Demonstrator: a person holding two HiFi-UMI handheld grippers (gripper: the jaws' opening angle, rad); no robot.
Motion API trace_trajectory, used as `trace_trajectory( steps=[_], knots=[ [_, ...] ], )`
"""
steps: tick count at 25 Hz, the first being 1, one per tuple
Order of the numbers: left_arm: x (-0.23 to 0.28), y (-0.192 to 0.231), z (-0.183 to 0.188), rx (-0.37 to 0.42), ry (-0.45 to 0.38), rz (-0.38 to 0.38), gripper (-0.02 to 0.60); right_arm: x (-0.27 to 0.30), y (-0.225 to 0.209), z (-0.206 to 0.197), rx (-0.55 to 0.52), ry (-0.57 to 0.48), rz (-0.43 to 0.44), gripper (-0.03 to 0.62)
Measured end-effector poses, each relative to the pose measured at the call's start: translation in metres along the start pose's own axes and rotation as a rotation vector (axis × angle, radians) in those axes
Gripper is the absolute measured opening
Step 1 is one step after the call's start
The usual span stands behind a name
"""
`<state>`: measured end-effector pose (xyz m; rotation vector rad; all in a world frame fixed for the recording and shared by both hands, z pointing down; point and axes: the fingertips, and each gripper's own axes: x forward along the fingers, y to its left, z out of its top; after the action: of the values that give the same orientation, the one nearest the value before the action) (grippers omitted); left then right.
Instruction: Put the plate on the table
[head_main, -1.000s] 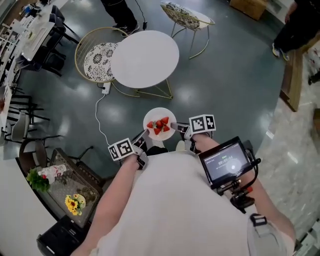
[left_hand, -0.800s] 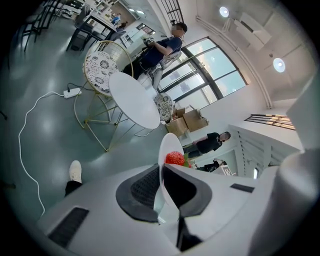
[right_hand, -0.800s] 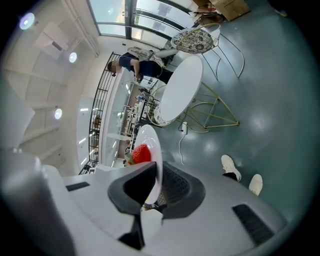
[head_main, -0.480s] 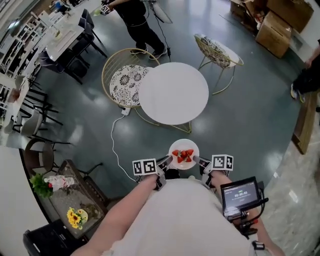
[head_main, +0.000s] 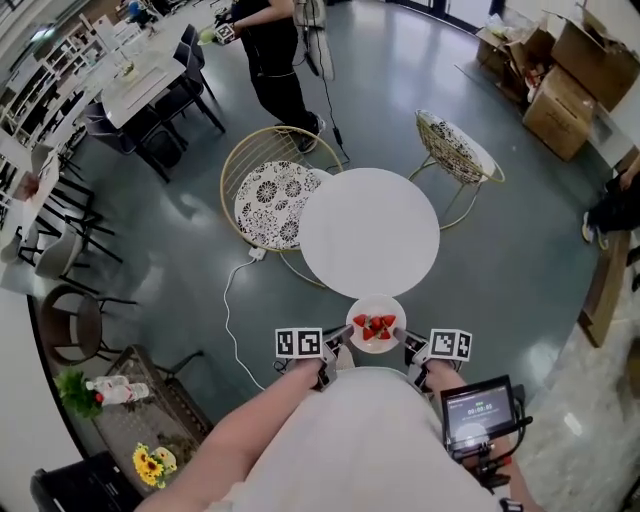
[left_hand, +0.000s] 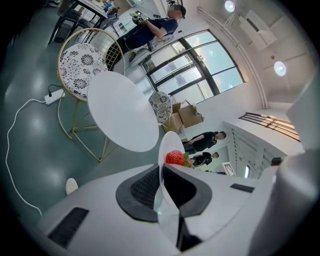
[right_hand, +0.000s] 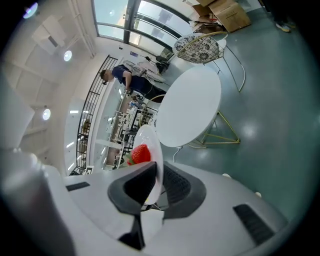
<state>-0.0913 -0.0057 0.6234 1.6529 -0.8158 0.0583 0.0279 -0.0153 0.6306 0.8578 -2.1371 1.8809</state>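
One white plate (head_main: 377, 304) carrying a small heap of strawberries (head_main: 375, 327), packed too tightly to count, is held in the air between two grippers, just short of the near edge of the single round white table (head_main: 370, 232). The left gripper (head_main: 343, 336) has its jaws pinched on the plate's left rim, and the right gripper (head_main: 403, 341) is pinched likewise on the right rim. Two wire chairs stand by the table, the left chair (head_main: 272, 195) and the right chair (head_main: 457, 148).

Round white table (head_main: 370, 232) on the grey floor (head_main: 500, 250), power strip (head_main: 257, 254) beside it
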Motion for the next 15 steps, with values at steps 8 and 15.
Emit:
trace_trajectory(
  steps=[8, 15],
  knots=[
    [-0.016, 0.030, 0.041, -0.028, -0.018, 0.005, 0.015, 0.047, 0.021, 0.022, -0.056, 0.052, -0.017, 0.028],
    [-0.008, 0.037, 0.043, -0.088, -0.052, 0.027, 0.015, 0.055, 0.012, 0.034, -0.058, 0.111, -0.025, 0.028]
  ],
)
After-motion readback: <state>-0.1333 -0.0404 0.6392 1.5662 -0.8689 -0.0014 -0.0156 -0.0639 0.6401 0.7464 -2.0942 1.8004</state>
